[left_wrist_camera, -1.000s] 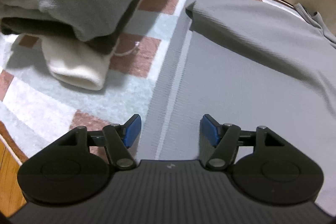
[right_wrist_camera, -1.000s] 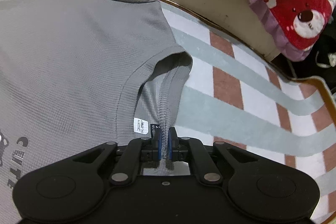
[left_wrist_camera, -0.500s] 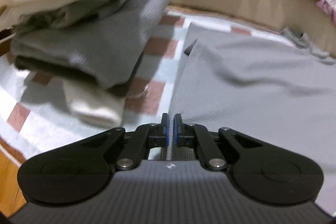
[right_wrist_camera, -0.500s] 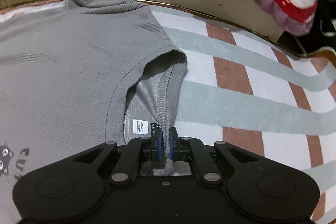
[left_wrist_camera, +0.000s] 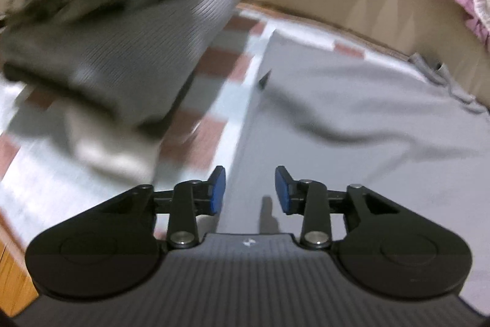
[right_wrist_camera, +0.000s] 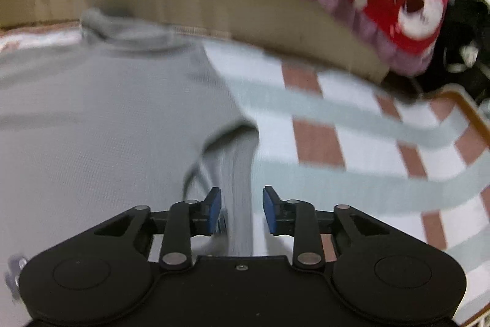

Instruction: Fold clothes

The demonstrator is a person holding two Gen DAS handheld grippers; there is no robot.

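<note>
A grey T-shirt [left_wrist_camera: 352, 124] lies spread on a striped rug, its hem edge running up from my left gripper [left_wrist_camera: 249, 189], which is open just over that edge with nothing between its blue pads. In the right wrist view the same grey T-shirt [right_wrist_camera: 92, 149] shows its neckline and collar band [right_wrist_camera: 242, 173]. My right gripper [right_wrist_camera: 240, 207] is open with the collar band lying loose between its fingers. Both views are motion-blurred.
A stack of folded grey and cream clothes [left_wrist_camera: 116, 29] sits close on the left. The striped rug [right_wrist_camera: 352, 161] extends to the right. A bed base with a purple-frilled quilt bearing a red bear [right_wrist_camera: 407, 8] bounds the far side. Wooden floor [left_wrist_camera: 12, 281] shows at lower left.
Both grippers were shut on the shirt half a second ago, the left on the hem and the right on the collar; both have opened and let the fabric go.
</note>
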